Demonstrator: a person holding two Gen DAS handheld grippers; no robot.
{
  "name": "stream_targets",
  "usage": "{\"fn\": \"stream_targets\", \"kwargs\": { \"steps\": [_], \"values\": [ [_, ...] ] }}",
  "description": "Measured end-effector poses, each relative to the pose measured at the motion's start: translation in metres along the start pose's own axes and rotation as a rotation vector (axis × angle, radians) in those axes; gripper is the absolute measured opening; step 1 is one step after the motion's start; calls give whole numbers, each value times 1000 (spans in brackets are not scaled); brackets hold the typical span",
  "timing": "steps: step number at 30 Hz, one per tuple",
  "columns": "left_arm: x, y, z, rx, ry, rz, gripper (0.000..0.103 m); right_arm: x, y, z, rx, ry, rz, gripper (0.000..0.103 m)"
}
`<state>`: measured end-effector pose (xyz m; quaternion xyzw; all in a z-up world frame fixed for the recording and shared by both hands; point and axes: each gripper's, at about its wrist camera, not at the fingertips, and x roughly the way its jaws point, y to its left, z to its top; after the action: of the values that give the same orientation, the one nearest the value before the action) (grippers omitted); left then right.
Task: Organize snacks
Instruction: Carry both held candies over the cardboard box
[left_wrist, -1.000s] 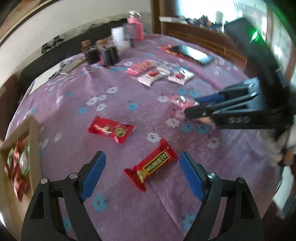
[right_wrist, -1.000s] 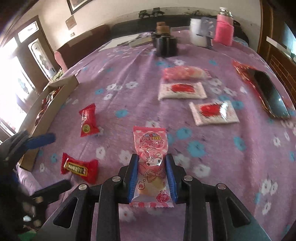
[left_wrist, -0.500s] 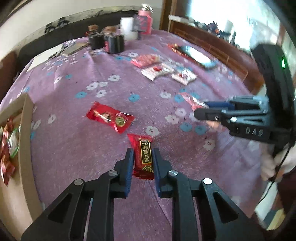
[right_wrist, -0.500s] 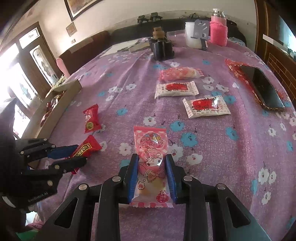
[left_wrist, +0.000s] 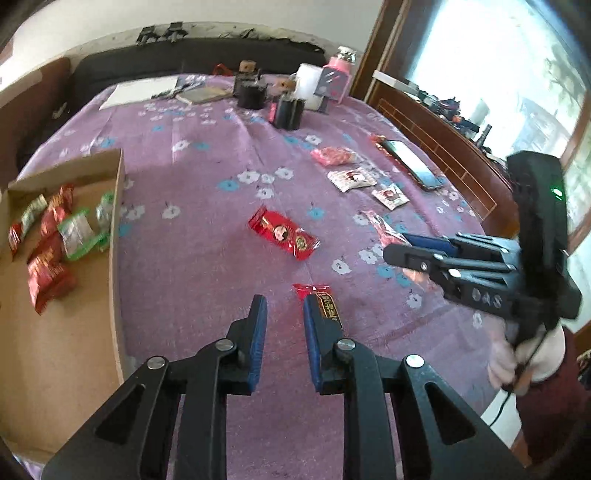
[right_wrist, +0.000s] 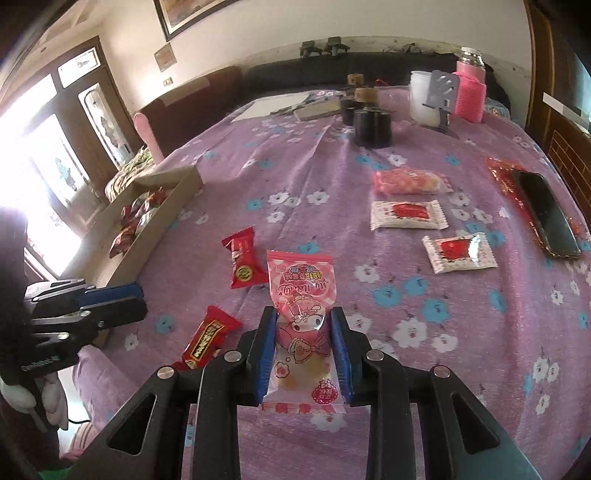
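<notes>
My left gripper (left_wrist: 283, 317) is slightly open and empty. A red candy bar with a black label (left_wrist: 324, 301) lies on the purple cloth just right of its right finger, outside the jaws; it also shows in the right wrist view (right_wrist: 207, 338). My right gripper (right_wrist: 303, 328) is shut on a pink cartoon snack pack (right_wrist: 301, 302) and holds it above the table. A second red snack (left_wrist: 283, 232) lies further out. The cardboard box (left_wrist: 119, 206) at the left holds several red and green snacks.
A pink packet (right_wrist: 406, 181) and two white-and-red packets (right_wrist: 408, 215) (right_wrist: 459, 253) lie at right, beside a phone (right_wrist: 545, 214). Black holders (right_wrist: 371, 127), a white cup (right_wrist: 423, 96) and a pink bottle (right_wrist: 470, 90) stand at the back.
My left gripper was shut on the red candy bar half a second ago; now its jaws have parted and the bar lies beside its right finger. The right gripper still holds the pink pack.
</notes>
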<state>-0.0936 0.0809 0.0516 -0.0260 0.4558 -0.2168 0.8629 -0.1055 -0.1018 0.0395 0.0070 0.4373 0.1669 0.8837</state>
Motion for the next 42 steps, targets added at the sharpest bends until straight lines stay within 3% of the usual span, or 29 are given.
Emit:
{"fn": "stream_targets", "kwargs": {
  "steps": [1,3,5,7,9,10,11,12,13,14,18,23,27,30,36,42],
  "values": [
    [4,-1,-1,-8,11,5,30,1,2,-1,-3,3,-1,29],
    [12,-12,-3,18,9,12,55,0,3,-2,-5,4,-2,29],
    [18,-28,-4,69,-18,45,68,-2,0,-4,5,3,-5,29],
    [28,-38,-4,110,-8,70,71,-5,-6,-7,15,3,-13,29],
    [43,-46,-3,138,18,97,68,-8,-11,-10,27,2,-21,29],
    [52,-49,-3,146,49,112,58,-10,-15,-11,34,2,-27,29],
    [59,-49,-4,147,77,128,29,-12,-17,-12,39,0,-31,29],
    [56,-51,-4,164,45,158,24,-13,-19,-13,43,-1,-34,29],
    [55,-50,-4,155,54,142,19,-16,-20,-14,47,-5,-37,29],
    [52,-45,-3,115,62,98,19,-18,-21,-15,49,-9,-37,29],
    [32,-24,0,33,39,45,19,-20,-17,-12,37,-15,-26,29],
    [-25,20,7,-84,-51,12,20,-12,6,1,6,-16,20,29],
    [-68,74,14,-156,-124,106,20,-2,43,19,-49,-16,78,29],
    [-79,114,17,-201,-133,199,20,9,76,36,-97,-11,132,29],
    [-63,191,14,-297,-55,308,20,41,148,67,-195,25,222,29],
    [-32,223,19,-346,17,350,20,91,205,78,-249,129,280,29]
  ]
}}
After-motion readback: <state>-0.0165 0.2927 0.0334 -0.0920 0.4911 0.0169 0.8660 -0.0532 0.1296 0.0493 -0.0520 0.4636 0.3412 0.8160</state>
